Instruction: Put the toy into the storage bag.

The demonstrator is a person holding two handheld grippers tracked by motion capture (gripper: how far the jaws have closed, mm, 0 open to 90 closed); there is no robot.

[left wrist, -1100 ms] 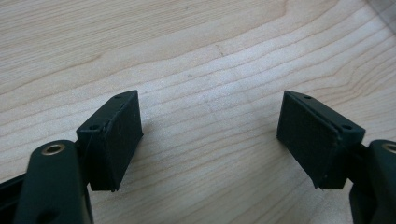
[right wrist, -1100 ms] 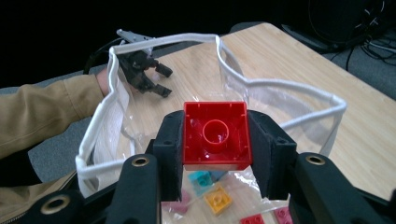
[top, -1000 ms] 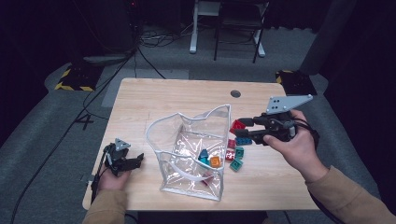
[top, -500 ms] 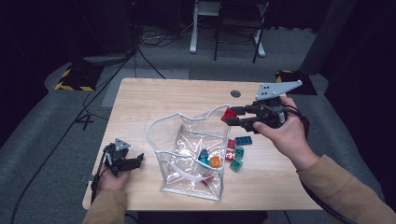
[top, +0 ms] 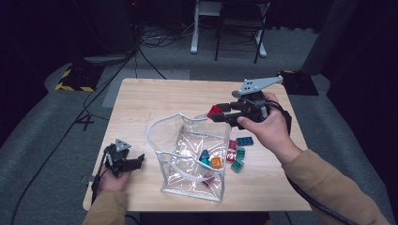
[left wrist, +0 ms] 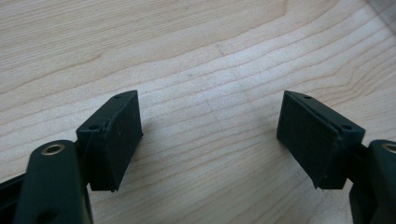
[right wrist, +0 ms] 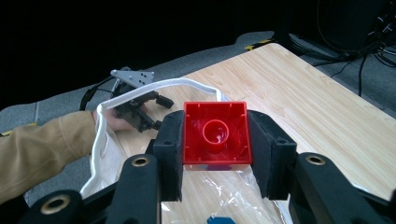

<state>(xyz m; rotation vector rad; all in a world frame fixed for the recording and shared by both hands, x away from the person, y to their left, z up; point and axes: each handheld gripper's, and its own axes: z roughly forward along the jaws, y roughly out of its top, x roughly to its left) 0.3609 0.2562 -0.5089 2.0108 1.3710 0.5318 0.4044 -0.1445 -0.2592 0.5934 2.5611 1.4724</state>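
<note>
Where right tongs (right wrist: 215, 154) clamp, red brick (right wrist: 215, 133) shows hollow underside.

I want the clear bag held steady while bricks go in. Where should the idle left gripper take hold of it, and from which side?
Grip the white-trimmed rim of the clear bag on its left side, coming in from the left, where the open left gripper already rests on the table. The rim stands up stiff and thin, so the jaws can close across it; the walls below are slack film, probably slippery.
</note>
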